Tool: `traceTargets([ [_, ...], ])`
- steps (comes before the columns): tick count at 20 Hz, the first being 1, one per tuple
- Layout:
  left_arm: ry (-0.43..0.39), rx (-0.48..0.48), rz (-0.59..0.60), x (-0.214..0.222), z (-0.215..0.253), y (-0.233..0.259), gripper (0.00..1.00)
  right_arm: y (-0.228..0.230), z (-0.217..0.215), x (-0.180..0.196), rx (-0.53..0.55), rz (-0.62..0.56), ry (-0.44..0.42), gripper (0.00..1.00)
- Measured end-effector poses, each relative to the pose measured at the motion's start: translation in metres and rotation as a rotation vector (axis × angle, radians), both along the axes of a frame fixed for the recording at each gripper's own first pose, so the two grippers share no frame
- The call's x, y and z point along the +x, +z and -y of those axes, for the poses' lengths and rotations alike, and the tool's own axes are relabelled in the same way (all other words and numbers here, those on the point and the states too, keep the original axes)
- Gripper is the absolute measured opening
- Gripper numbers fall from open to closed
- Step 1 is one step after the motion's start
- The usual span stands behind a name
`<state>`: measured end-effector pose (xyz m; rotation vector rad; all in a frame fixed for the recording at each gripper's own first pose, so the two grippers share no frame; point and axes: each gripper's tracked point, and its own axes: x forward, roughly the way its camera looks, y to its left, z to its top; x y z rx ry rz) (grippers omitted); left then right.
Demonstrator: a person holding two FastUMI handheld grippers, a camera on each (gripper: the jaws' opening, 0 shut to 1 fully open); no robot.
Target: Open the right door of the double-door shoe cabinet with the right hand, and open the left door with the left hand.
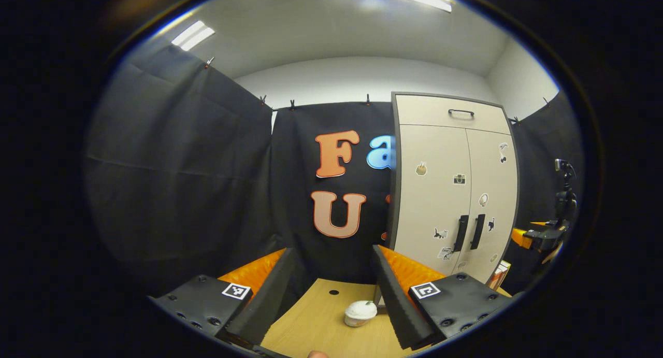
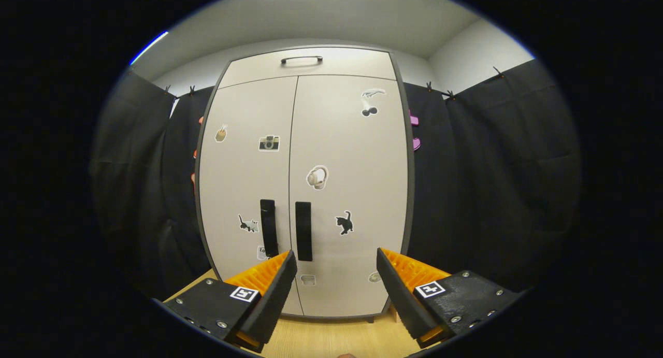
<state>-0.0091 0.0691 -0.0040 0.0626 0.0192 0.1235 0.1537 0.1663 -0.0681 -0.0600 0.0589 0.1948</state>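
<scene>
Cabinet [image 1: 456,192], left gripper view: recorded at right of centre, tall and upright, both doors shut. Left door handle [image 1: 460,233] and right door handle [image 1: 477,231] are noted as two vertical bars side by side at the centre seam, low on the doors. Left gripper [image 1: 334,290] is seen at the bottom of the frame, fingers spread wide with nothing between them, aimed at the booth wall left of the cabinet; the handles lie up and to the right of the fingers, well apart. A wooden table [image 1: 311,321] and a small white cup [image 1: 360,313] are entered below the fingers. The other gripper [image 1: 538,238] is glimpsed at the far right edge.

Right gripper view: cabinet [image 2: 352,156] is centred and faced squarely. Right door handle [image 2: 303,231] stands just above the left fingertip of the right gripper [image 2: 336,285], long axis vertical; left door handle [image 2: 268,227] is beside it. Fingers are parted, holding nothing, level and pointed straight on. The right gripper is judged the nearer and better aligned.
</scene>
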Motion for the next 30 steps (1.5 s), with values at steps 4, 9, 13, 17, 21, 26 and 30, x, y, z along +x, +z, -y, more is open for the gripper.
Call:
traceTargets([
  [4,0.032,0.014,-0.006,-0.003,-0.016,-0.003,0.96,-0.018,-0.027,0.044,0.014,-0.018,0.006,0.94],
  [9,0.063,0.037,-0.005,-0.005,-0.029,-0.005,0.96,-0.03,-0.051,0.1,0.047,-0.018,0.02,0.94],
  [13,0.082,0.046,-0.018,-0.003,-0.037,-0.011,0.97,-0.038,-0.057,0.134,0.052,-0.029,0.005,0.94],
  [17,0.11,0.029,-0.016,0.0,-0.046,-0.015,0.96,-0.05,-0.064,0.154,0.034,-0.057,0.008,0.86],
  [21,0.13,0.028,-0.028,0.002,-0.057,-0.02,0.97,-0.056,-0.07,0.16,0.015,-0.055,0.019,0.77],
  [26,0.141,0.025,-0.045,0.002,-0.063,-0.025,0.96,-0.054,-0.075,0.159,0.028,-0.048,0.046,0.5],
  [30,0.15,0.014,-0.041,-0.007,-0.067,-0.022,0.96,-0.056,-0.075,0.158,0.036,-0.062,0.033,0.32],
])
